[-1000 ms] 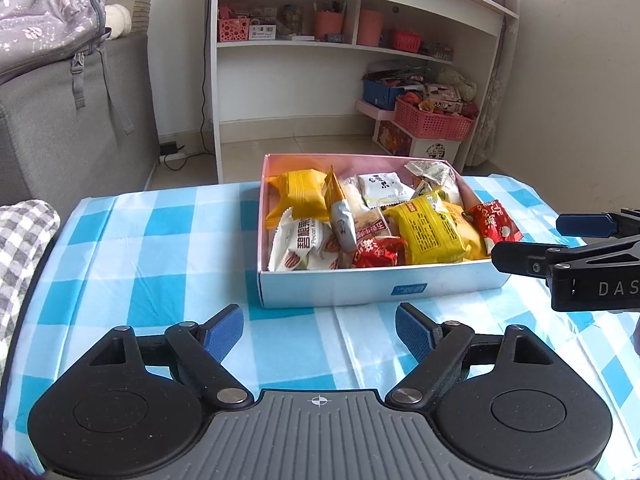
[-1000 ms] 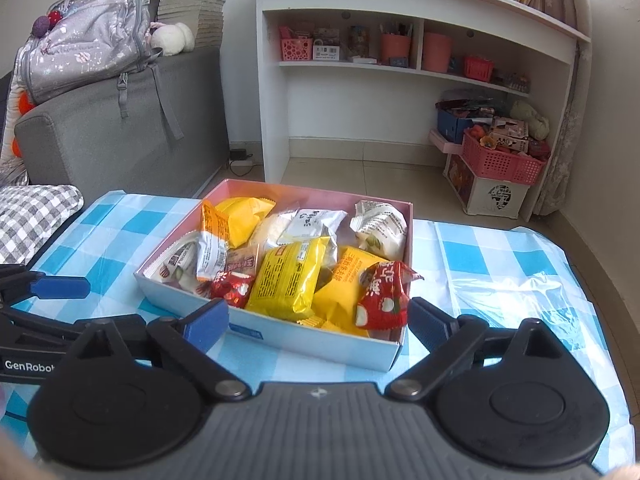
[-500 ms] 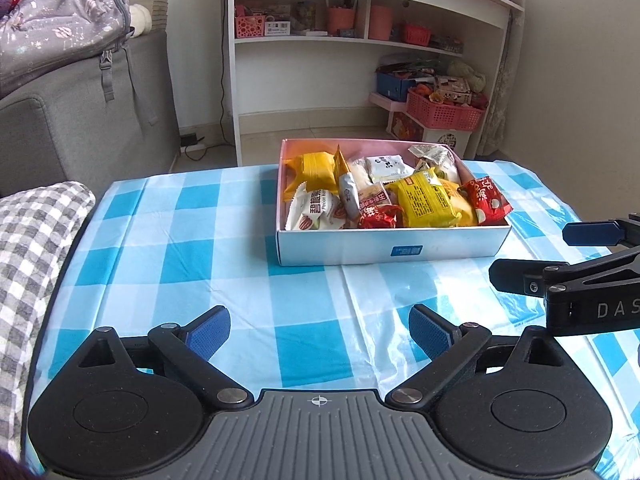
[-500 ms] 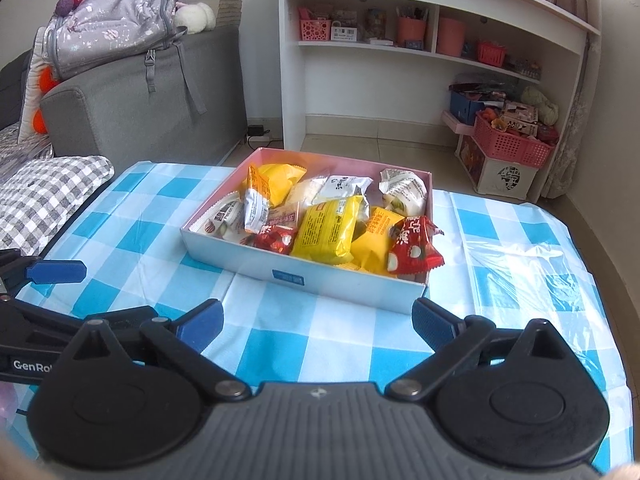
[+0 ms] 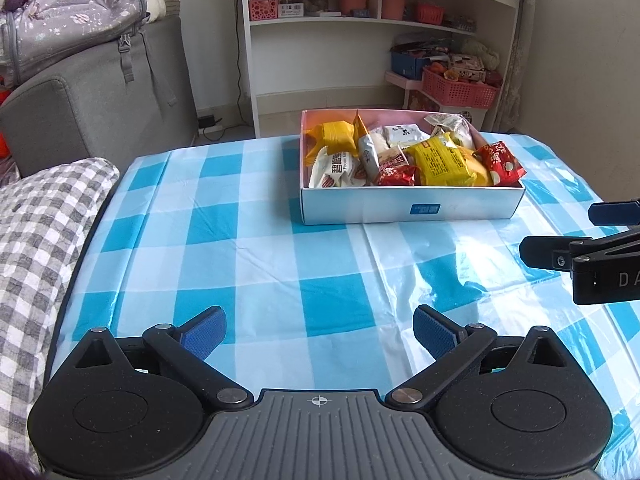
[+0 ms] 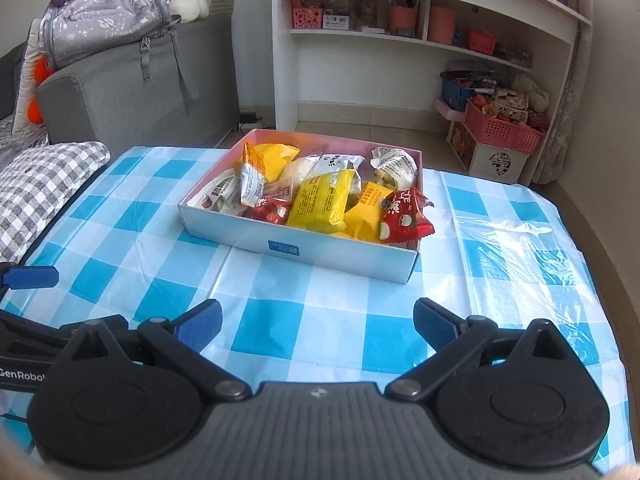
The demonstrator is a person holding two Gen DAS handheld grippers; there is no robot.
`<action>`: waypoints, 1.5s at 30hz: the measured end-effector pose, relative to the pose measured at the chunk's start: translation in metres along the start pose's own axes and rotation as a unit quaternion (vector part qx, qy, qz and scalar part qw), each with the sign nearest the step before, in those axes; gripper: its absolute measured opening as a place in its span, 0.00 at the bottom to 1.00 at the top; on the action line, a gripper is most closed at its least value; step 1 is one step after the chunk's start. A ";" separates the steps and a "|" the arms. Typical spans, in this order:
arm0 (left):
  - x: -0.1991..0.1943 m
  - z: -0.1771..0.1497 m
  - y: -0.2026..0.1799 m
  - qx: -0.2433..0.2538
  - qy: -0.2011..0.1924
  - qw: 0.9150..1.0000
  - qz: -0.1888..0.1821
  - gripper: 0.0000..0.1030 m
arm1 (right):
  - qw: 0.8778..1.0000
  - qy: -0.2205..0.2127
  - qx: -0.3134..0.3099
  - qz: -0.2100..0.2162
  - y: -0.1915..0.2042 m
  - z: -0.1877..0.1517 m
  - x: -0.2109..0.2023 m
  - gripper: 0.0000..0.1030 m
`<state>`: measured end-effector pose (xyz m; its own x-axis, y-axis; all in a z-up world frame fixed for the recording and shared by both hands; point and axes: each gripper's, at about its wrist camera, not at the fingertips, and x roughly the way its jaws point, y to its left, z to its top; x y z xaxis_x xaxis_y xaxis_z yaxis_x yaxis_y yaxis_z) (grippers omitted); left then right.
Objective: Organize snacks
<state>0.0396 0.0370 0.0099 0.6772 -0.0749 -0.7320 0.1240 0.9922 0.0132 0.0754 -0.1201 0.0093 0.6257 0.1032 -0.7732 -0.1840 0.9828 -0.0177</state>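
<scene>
Hovering wide open and empty: left gripper (image 5: 320, 330), right gripper (image 6: 318, 326), both well short of box (image 5: 412, 210) (packets heaped inside, far side of checked tablecloth (image 5: 256, 248)). Best approached from above, pinching one packet's loose edge, red packet (image 6: 404, 216) likely easiest.

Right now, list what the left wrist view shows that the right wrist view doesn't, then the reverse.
Only the left wrist view shows the right gripper from the side, jaws apart and empty. Only the right wrist view shows the clear plastic sheet on the cloth right of the box, and the orange toy by the sofa. Both show the snack box, the checked tablecloth and the white shelf.
</scene>
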 end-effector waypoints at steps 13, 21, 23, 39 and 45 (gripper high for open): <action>-0.004 0.003 -0.008 0.010 -0.005 1.000 0.023 0.98 | 1.000 0.006 -0.003 -0.009 -0.004 -0.003 -0.003 0.99; -0.007 0.003 -0.008 0.004 -0.006 0.999 0.033 0.98 | 1.000 0.007 -0.011 -0.011 0.001 -0.003 -0.006 1.00; -0.007 0.004 -0.008 0.003 -0.006 0.999 0.036 0.98 | 1.000 0.008 -0.014 -0.011 0.002 -0.003 -0.005 1.00; -0.006 0.006 -0.007 -0.009 -0.005 0.999 0.034 0.98 | 0.999 0.025 -0.025 -0.018 0.009 -0.006 0.003 1.00; -0.005 0.005 -0.008 -0.010 -0.003 0.999 0.033 0.98 | 0.999 0.028 -0.027 -0.020 0.011 -0.007 0.005 1.00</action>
<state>0.0392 0.0291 0.0171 0.6875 -0.0105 -0.7261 0.0649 0.9968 0.0470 0.0712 -0.1103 0.0012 0.5903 0.0544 -0.8053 -0.2014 0.9761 -0.0817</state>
